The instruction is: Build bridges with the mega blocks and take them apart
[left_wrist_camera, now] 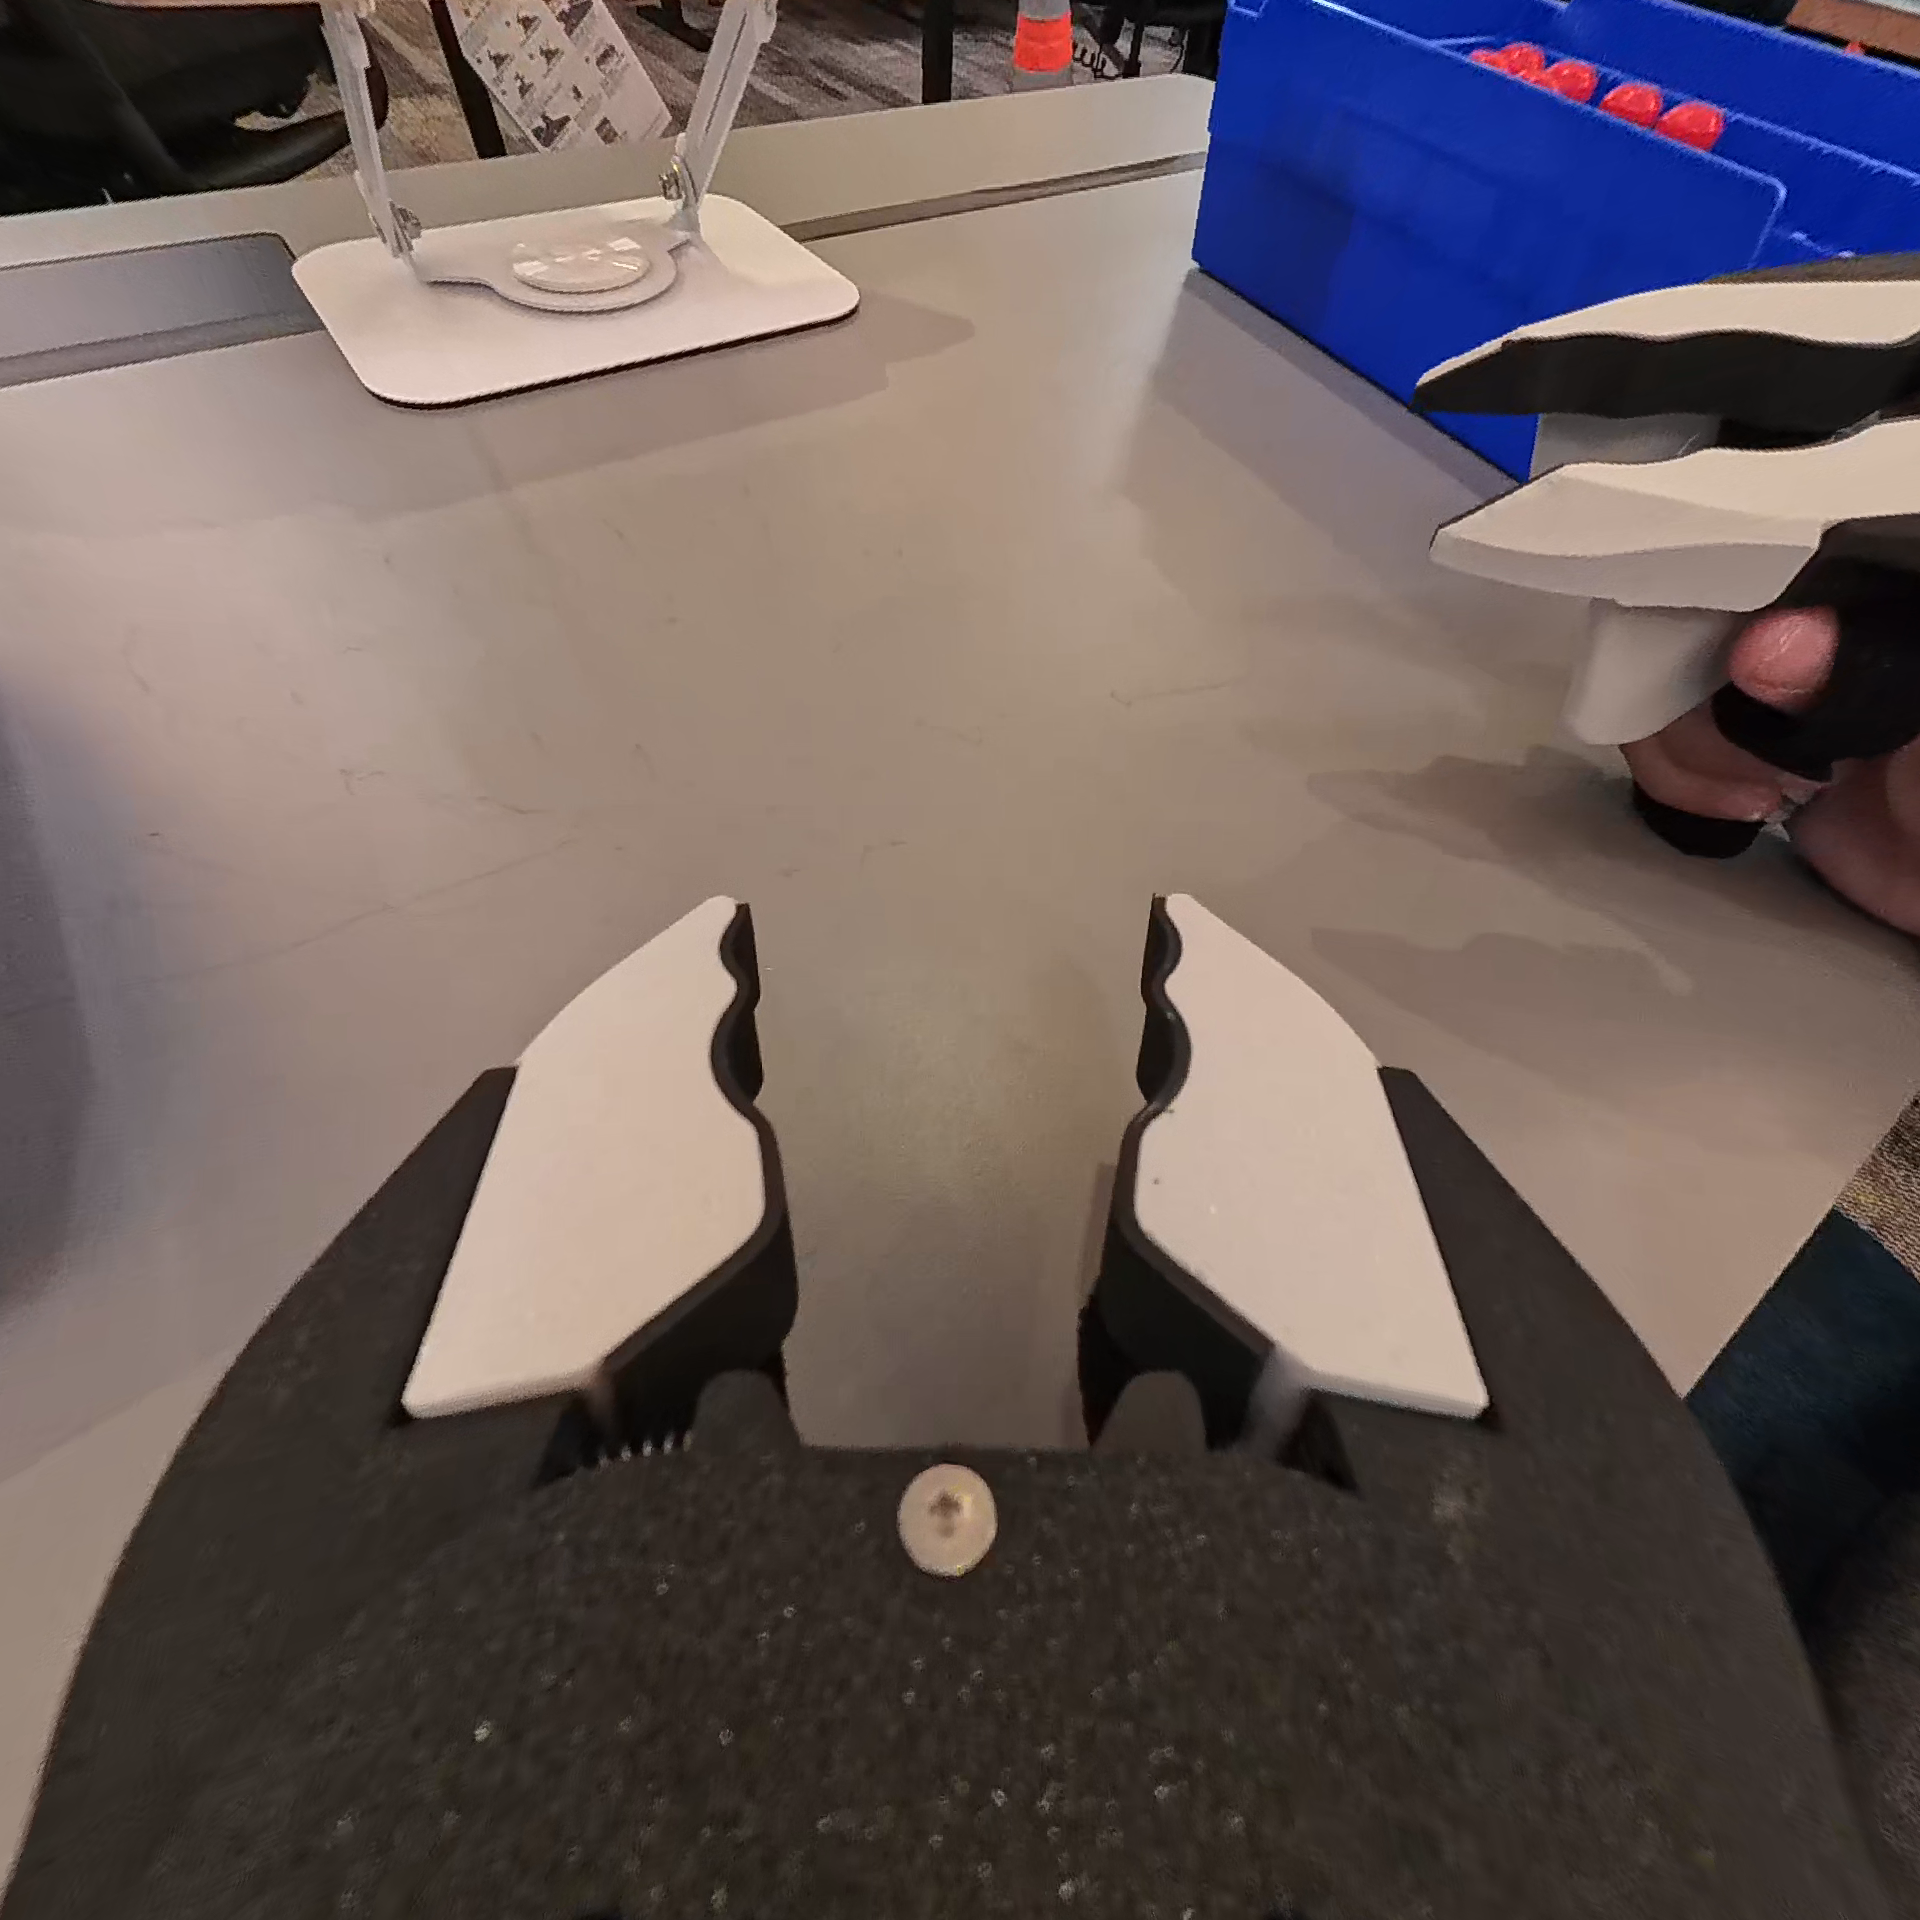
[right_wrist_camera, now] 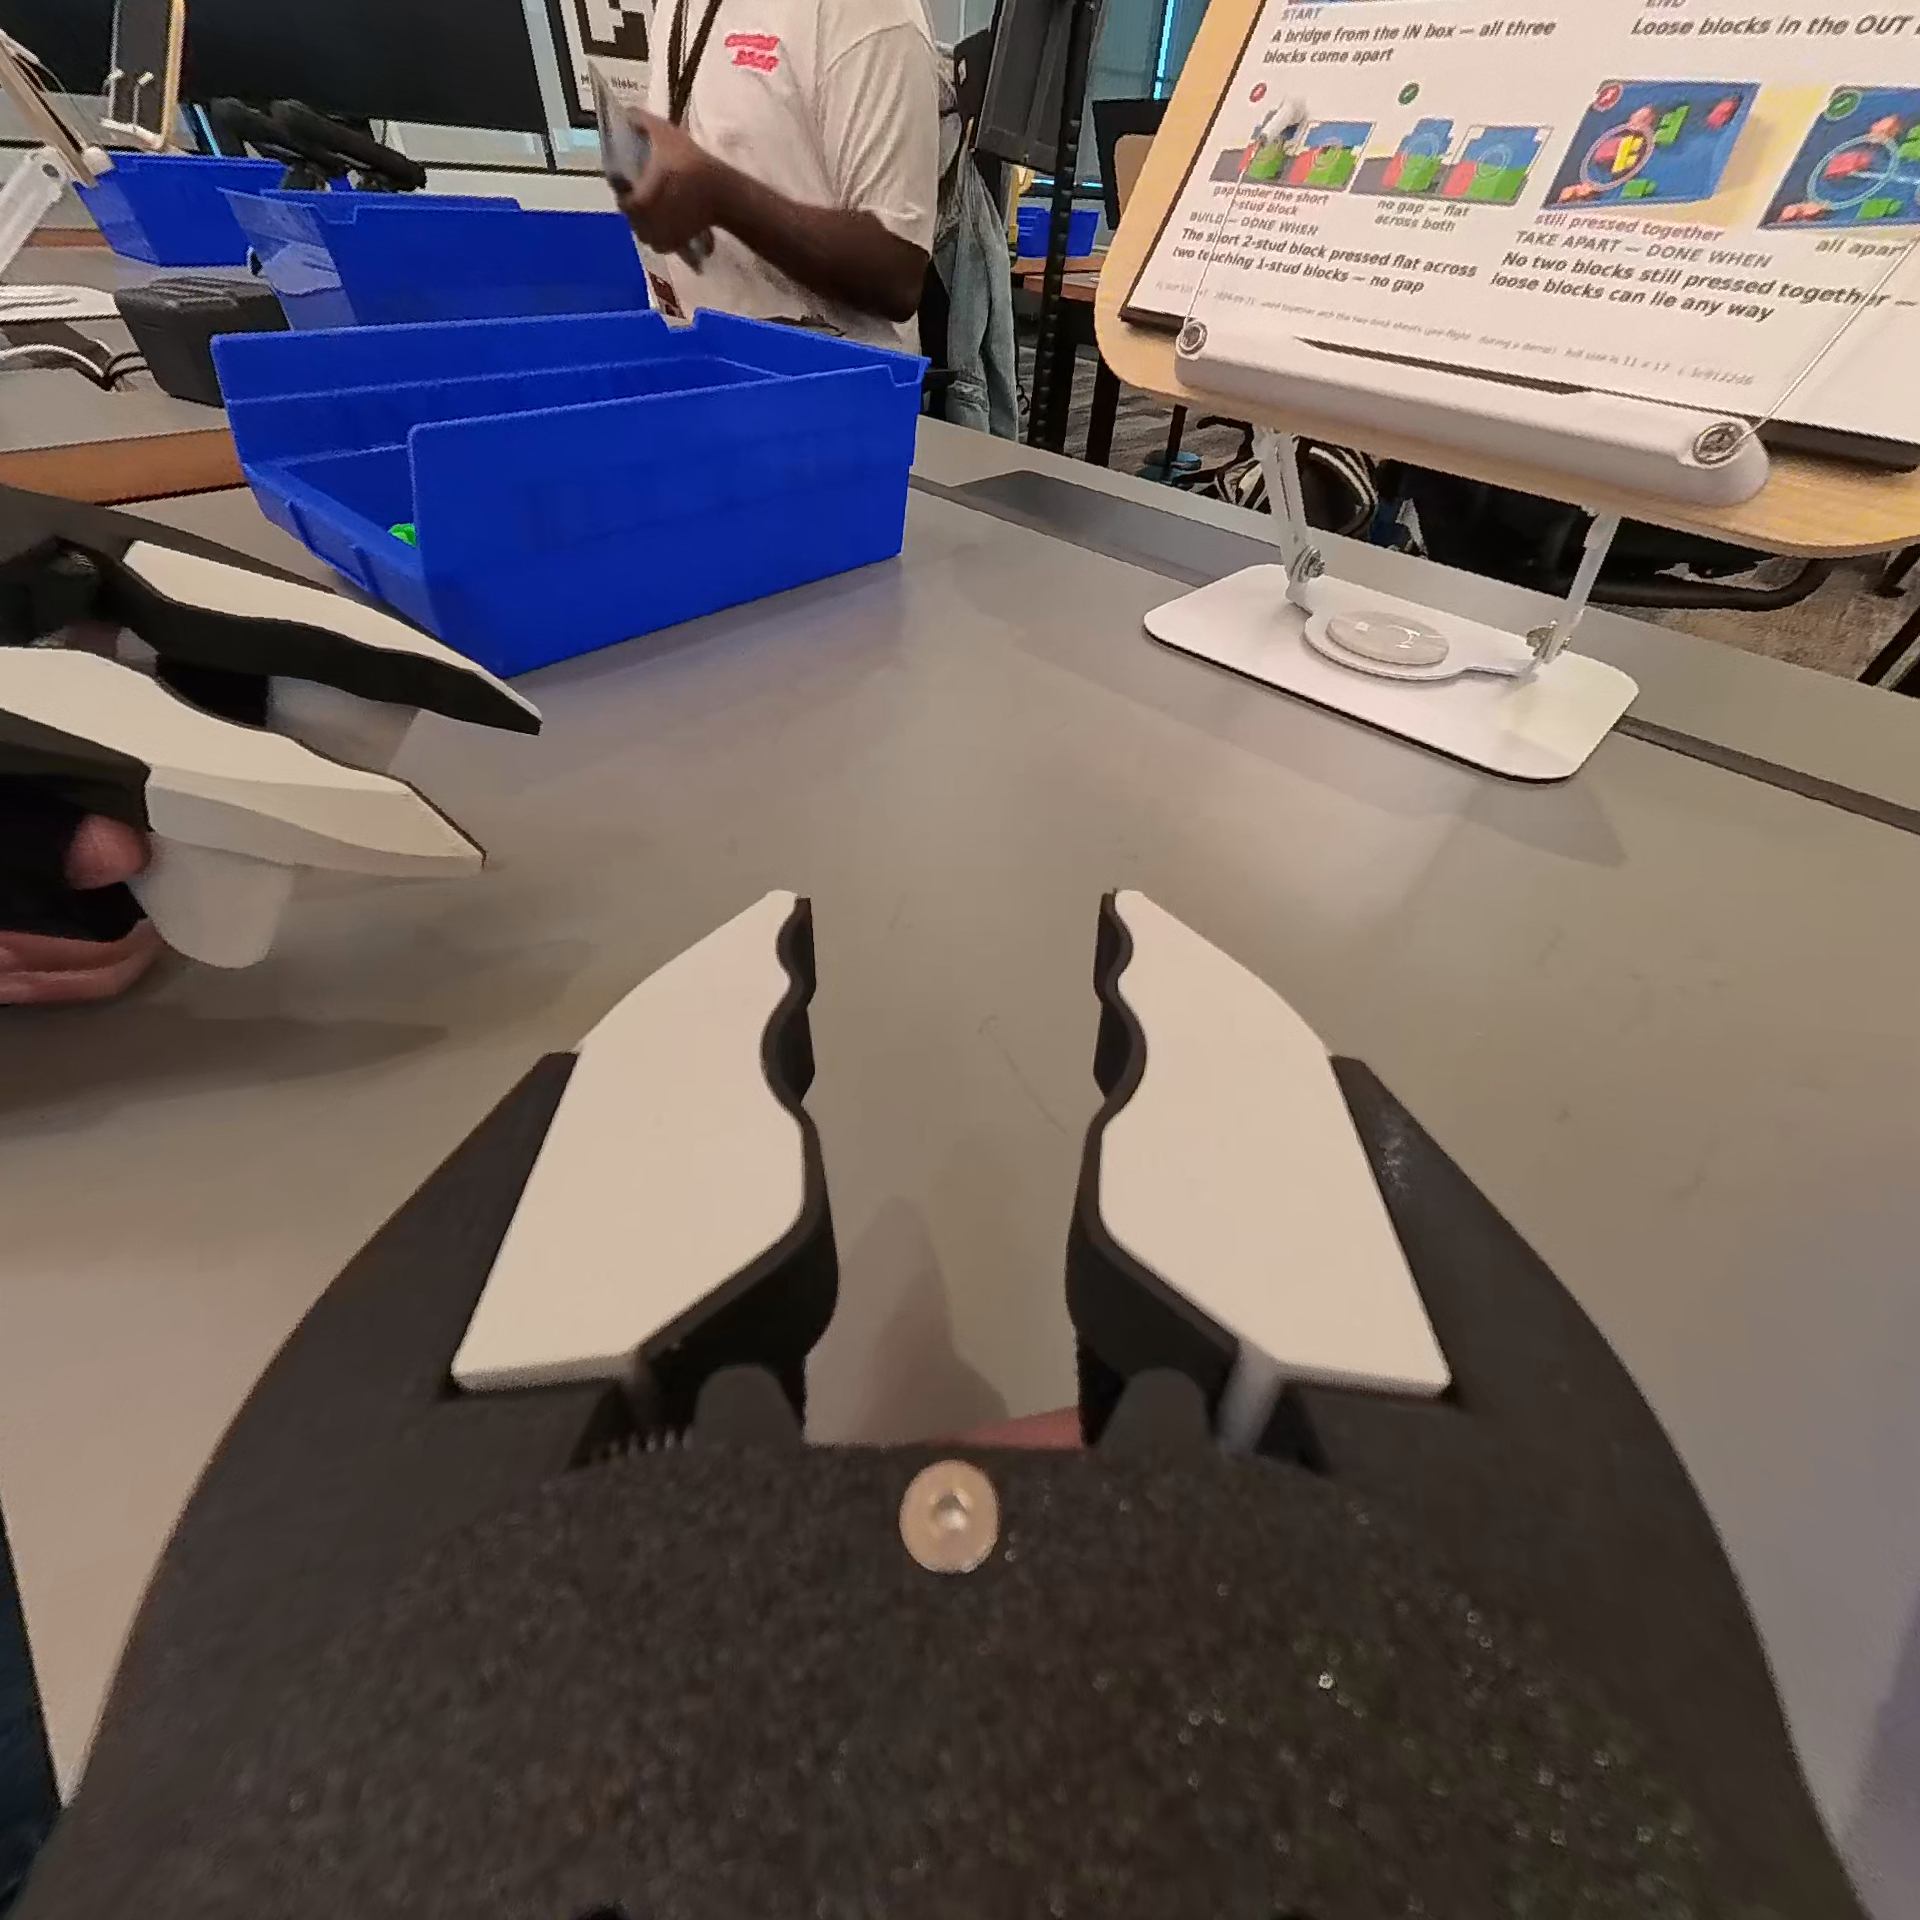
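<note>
2 hand-held grippers, left [left_wrist_camera: 951, 909] & right [right_wrist_camera: 951, 904], both spread, empty; 3 blue bins [right_wrist_camera: 582, 468].

Smooth grey tabletop [left_wrist_camera: 935, 623] with a dull sheen; glossy blue plastic bin [right_wrist_camera: 623, 499]; each hand-held gripper's body looks grainy matt black

There are two grippers [right_wrist_camera: 951, 904], each with two fingers [right_wrist_camera: 1195, 1091]. Three blue bins [right_wrist_camera: 582, 468] sit in a row. Four red blocks [left_wrist_camera: 1605, 94] lie in one bin. One stand [right_wrist_camera: 1392, 665] holds a sheet.
</note>
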{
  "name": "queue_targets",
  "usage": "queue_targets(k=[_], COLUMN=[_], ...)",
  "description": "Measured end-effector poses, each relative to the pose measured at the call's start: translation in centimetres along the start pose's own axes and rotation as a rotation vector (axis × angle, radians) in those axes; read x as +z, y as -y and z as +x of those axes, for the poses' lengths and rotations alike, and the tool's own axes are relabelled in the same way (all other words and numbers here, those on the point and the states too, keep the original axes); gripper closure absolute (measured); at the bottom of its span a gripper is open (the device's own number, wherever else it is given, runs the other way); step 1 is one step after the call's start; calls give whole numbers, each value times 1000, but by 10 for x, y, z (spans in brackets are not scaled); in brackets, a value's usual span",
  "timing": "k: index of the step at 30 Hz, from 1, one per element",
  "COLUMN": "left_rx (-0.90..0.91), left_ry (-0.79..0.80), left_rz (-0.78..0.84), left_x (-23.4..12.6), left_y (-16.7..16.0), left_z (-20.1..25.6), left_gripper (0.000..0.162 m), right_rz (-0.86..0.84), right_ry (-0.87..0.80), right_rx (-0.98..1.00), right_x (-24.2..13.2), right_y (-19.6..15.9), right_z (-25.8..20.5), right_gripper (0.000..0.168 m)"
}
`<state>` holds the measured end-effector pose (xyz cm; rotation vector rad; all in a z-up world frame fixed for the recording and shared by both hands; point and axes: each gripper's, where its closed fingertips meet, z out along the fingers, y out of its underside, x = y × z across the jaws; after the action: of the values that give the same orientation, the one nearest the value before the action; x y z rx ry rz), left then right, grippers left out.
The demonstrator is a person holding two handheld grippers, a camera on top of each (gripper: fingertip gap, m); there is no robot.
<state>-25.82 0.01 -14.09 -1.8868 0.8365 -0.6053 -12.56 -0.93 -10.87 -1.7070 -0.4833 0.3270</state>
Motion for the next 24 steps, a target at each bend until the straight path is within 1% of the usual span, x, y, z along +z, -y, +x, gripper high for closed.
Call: queue_targets(k=[14,24], left_rx=[59,59], left_ry=[20,19], left_rz=[-19,-27], left_x=[2,3], left_y=[-3,-4], left_z=[4,4], left_gripper=[93,93], right_rz=[-12,-26], right_ry=[3,1], right_rx=[-1,-16], right_x=[1,2], right_y=[-2,-3], right_z=[-1,-2], right_gripper=[118,118])
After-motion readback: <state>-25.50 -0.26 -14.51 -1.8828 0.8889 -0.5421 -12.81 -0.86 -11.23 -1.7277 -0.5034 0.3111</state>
